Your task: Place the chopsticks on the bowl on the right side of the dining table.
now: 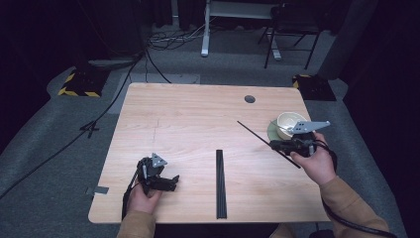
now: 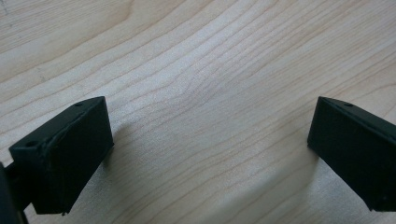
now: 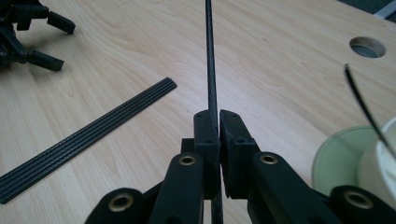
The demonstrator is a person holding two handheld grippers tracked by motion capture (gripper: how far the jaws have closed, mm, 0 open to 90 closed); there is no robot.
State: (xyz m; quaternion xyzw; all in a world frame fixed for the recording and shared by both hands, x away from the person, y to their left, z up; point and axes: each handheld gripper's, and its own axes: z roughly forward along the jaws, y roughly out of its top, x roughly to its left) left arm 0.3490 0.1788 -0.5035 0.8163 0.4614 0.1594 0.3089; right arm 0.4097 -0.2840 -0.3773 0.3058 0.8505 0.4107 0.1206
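Thin black rod [image 3: 208, 56] pinched between pads of right gripper [image 3: 218, 122], jaws clamped tight on it near its middle, so both ends stick out free. Rod hangs above table [image 1: 188, 119], just left of cup [image 1: 288, 124] on green saucer [image 3: 337, 158]; likely bound for cup. Bundle of black rods [image 1: 220, 184] lies flat on table, well left of cup, probably supply. Left gripper [image 1: 159, 179] rests beyond bundle, jaws wide, empty, parked clear.

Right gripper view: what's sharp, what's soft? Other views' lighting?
Right gripper view: the thin rod in the right hand-held gripper reads sharp, the bowl blurs at the edge. Left gripper view: soft shadows beside the fingers. High view: table lit, surroundings dark.
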